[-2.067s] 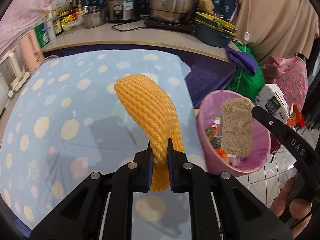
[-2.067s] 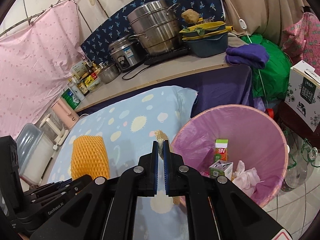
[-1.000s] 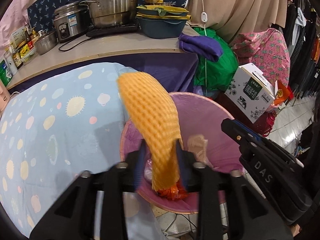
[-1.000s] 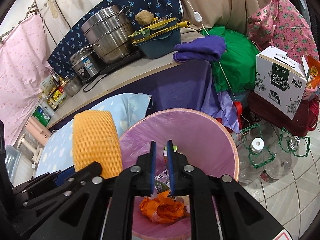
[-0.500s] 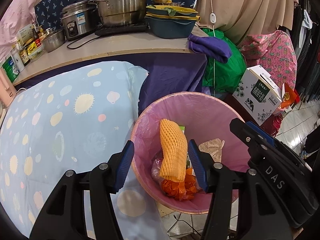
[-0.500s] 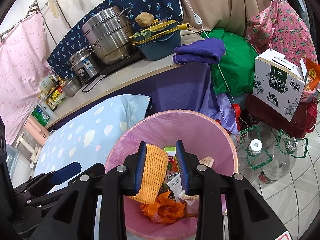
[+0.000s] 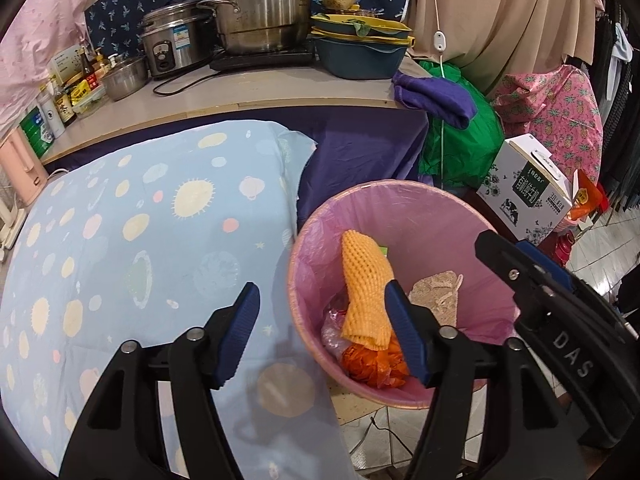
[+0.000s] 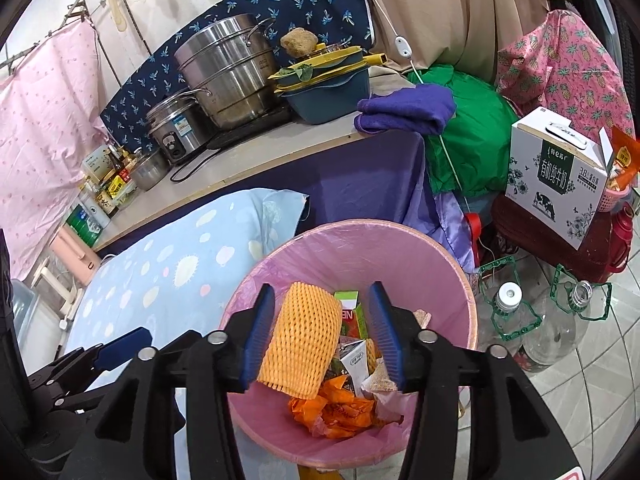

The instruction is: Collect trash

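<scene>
A pink-lined trash bin (image 7: 404,200) stands on the floor beside the table; it also shows in the right wrist view (image 8: 460,280). Inside lie an orange foam fruit net (image 7: 362,280) (image 8: 300,340), a tan sponge (image 7: 436,296), crumpled orange wrapper (image 8: 336,408) and small cartons (image 8: 352,312). My left gripper (image 7: 322,302) is open and empty above the bin's left rim. My right gripper (image 8: 322,300) is open and empty over the bin.
The table with a blue spotted cloth (image 7: 120,240) lies left of the bin. A counter (image 7: 260,88) behind holds pots, a rice cooker and bottles. A milk box (image 8: 560,176) and plastic bottles (image 8: 512,320) stand on the floor at right.
Both grippers opened over the bin. The orange net and the sponge dropped into it. Since half a second ago both jaws have spread a little wider.
</scene>
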